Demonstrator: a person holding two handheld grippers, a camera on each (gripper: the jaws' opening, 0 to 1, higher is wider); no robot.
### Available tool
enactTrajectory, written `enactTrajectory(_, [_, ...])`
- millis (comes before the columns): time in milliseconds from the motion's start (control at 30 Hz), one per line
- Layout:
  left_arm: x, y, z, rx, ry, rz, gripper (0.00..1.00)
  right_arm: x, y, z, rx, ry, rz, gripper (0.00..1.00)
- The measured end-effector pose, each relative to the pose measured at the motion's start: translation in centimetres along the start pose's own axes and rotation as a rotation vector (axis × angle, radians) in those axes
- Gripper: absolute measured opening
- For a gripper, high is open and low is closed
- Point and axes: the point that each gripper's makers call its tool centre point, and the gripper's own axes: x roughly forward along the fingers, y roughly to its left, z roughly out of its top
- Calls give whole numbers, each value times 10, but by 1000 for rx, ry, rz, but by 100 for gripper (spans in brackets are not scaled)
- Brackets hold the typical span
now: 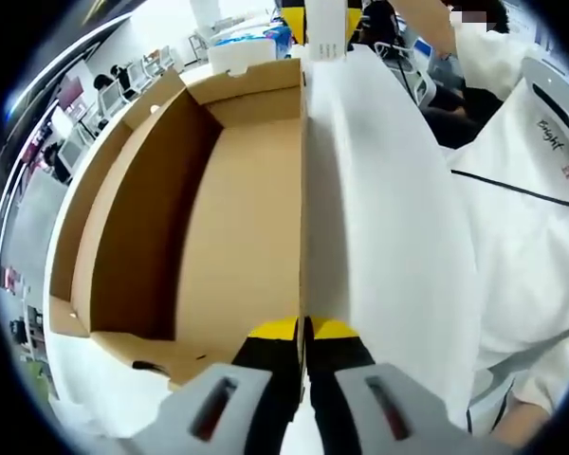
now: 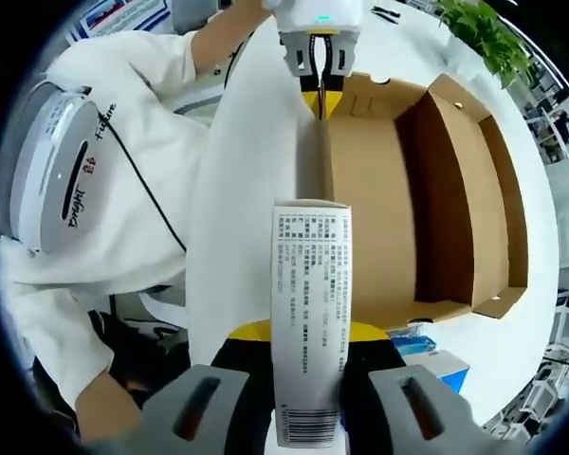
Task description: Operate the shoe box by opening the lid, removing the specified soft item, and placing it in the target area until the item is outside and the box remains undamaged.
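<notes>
Claws grip the white lid (image 1: 389,237) at opposite ends: left claw (image 1: 303,327) clamped on its edge at 6 o'clock, right claw (image 2: 308,332) likewise. Shoe box (image 1: 218,190) stands open on the white table (image 2: 550,284), interior bare cardboard.

One shoe box (image 1: 237,218) stands open, with one white lid (image 1: 389,237) raised on edge. One printed label (image 2: 308,313) hangs over that edge. Two sets of tongs are present: the left tongs (image 1: 304,332) and the right tongs (image 2: 308,334). One person in a white top (image 2: 104,209) stands alongside.
</notes>
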Motion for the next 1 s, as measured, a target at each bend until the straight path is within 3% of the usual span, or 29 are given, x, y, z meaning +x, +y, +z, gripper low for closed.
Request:
enactTrajectory(133, [0,0,0,0,-3,7,2,-1,4,-8,54,17,20,22])
enactTrajectory(367, [0,0,0,-5,-1,4,1,-6,9,-11,30,-31,5,22])
enactTrajectory(500, [0,0,0,-5,0,6,1,-3,5,-19,27,-15,-24,22])
enactTrajectory(1000, [0,0,0,-4,-5,3,1,0,15,-39,21,33,-2,22])
